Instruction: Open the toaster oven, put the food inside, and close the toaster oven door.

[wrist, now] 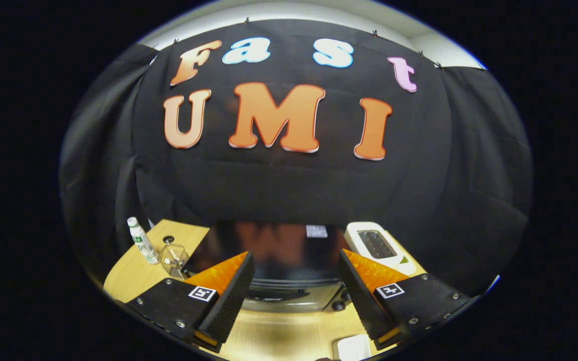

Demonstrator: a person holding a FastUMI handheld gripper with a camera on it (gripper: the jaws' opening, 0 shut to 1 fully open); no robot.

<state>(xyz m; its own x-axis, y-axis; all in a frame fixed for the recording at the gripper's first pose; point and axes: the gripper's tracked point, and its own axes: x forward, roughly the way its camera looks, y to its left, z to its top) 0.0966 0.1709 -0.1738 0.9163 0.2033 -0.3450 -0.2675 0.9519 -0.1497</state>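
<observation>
The toaster oven is a black box with a glossy top, standing on the wooden table just beyond my fingers. Its front face with a silver lower panel and dark knobs shows low between the fingers. My gripper is open above the table, with nothing between its black ribbed pads. A white object, possibly the food or its plate, lies on the table by the right finger, partly hidden.
A white pop-up toaster stands to the right of the oven. Left of it are a white bottle with a green label and a clear glass container. The wooden table extends left.
</observation>
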